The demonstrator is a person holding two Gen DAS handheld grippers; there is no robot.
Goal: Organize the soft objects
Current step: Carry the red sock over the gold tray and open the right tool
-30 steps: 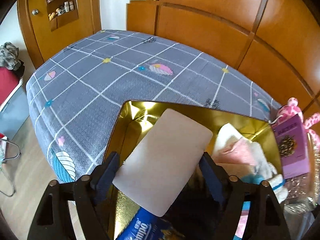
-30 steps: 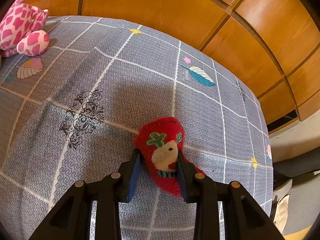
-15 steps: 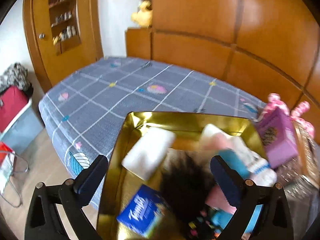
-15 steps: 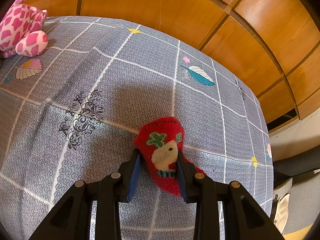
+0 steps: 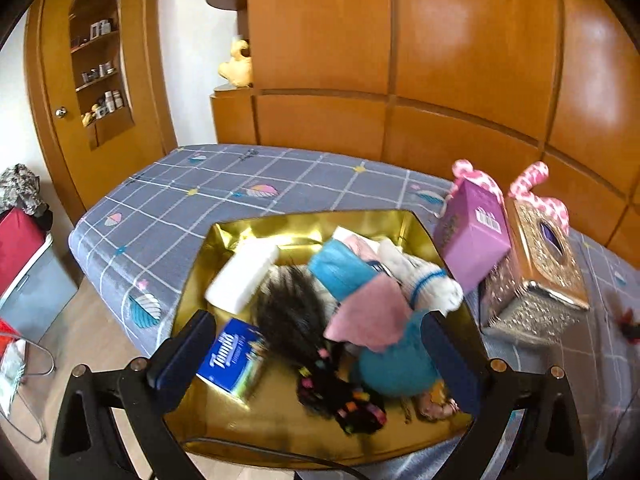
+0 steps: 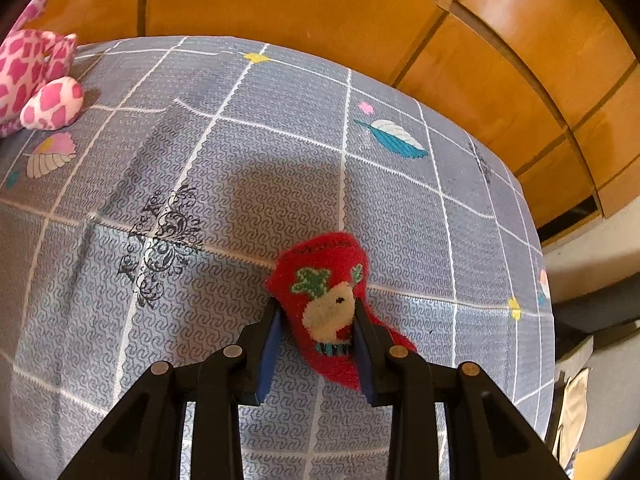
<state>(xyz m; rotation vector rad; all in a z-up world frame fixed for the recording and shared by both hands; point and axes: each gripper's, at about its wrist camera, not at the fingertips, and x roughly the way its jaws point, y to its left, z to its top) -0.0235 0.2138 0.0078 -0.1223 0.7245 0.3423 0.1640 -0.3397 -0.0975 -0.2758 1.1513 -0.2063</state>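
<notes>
One gold box, one red sock, one pink plush, two tissue boxes.

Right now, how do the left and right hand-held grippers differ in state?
The left hand-held gripper is wide open and holds nothing, hanging above the gold box; the right hand-held gripper is shut on the red sock. The left faces a pile of soft things; the right faces bare bedsheet. Both have blue pads.

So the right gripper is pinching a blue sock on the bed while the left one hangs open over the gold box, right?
Not quite: the sock is red, not blue, as the right wrist view shows. The right gripper does pinch it on the bed, and the left gripper is open over the gold box.
</notes>
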